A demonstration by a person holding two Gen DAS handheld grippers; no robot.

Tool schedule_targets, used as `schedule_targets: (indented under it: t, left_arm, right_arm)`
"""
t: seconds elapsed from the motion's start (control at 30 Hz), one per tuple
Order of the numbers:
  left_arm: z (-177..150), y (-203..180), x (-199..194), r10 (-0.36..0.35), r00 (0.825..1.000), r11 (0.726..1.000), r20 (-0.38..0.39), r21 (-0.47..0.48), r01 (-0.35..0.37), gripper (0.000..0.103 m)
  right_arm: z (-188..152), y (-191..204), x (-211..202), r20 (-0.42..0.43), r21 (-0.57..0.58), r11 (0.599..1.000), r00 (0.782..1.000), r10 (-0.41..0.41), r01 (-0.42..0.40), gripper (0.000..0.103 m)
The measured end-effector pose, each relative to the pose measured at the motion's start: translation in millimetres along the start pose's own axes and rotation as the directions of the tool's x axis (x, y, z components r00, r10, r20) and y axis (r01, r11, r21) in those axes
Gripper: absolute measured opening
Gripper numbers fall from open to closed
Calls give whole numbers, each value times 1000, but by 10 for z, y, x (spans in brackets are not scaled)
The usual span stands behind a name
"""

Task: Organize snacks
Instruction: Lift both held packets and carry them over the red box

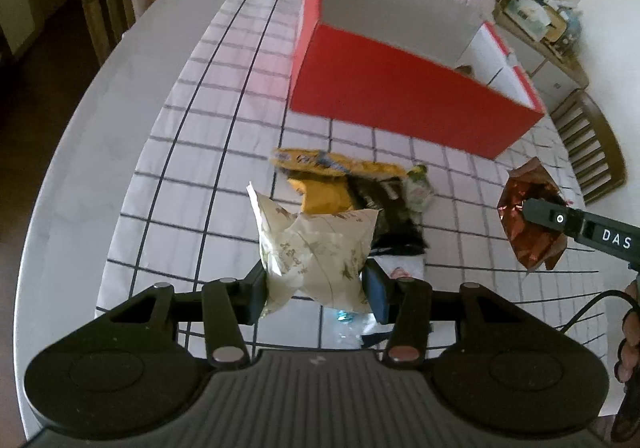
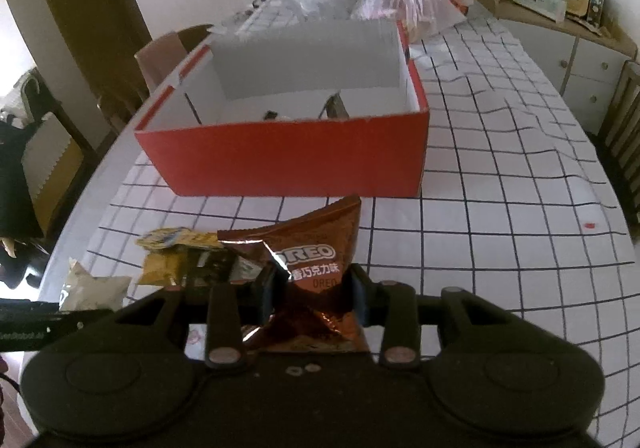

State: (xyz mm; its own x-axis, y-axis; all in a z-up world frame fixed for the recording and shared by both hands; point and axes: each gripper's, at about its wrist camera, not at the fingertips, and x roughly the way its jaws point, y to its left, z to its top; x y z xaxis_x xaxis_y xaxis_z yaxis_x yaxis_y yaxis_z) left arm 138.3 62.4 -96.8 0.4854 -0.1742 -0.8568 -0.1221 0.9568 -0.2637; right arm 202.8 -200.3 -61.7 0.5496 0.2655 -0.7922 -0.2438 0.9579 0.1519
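Both tools were loaded. The left tool (image 1: 316,286) was clamped on a cream snack packet (image 1: 316,248) printed with leaves, pinched near its bottom edge so most of the bag stood above the pads. The right tool (image 2: 314,294) was nipped tight on a brown Oreo packet (image 2: 308,272), crumpled at the waist where the pads bit. Both packets hung clear of the checked counter (image 2: 500,207), on the near side of the red box (image 2: 280,155), whose white dividers (image 2: 192,105) split it into compartments.

What worried me was the slippery foil: gripped so narrowly, the Oreo packet could twist or slide out on the way over the box wall. The cream packet, puffy and held low, looked likely to flop sideways and catch the near rim. The remaining pile (image 1: 352,187) of yellow and black wrappers lay between the tools and the box, so a low pass might drag one along. With both packets heading to one box, the tools could also crowd each other there.
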Motion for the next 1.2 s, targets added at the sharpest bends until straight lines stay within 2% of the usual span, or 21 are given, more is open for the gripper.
schedule_targets:
  t: [0.33, 0.67, 0.97, 1.2]
  left_arm:
    - [289, -294, -389, -45, 993, 997, 109, 64, 38, 49]
    - [802, -607, -574, -71, 976, 989, 208, 144, 42, 49]
    - [1275, -825, -464, -79, 967, 983, 240, 178, 36, 49]
    - [1557, -875, -174, -58, 976, 985, 211, 169, 22, 49]
  right_arm:
    - [246, 24, -459, 86, -27, 1000, 996, 3, 0, 36]
    - [707, 73, -631, 168, -89, 995, 985, -34, 50, 36]
    - [1131, -36, -589, 213, -109, 989, 974, -73, 98, 36]
    - [1344, -135, -250, 186, -120, 986, 978, -95, 119, 36]
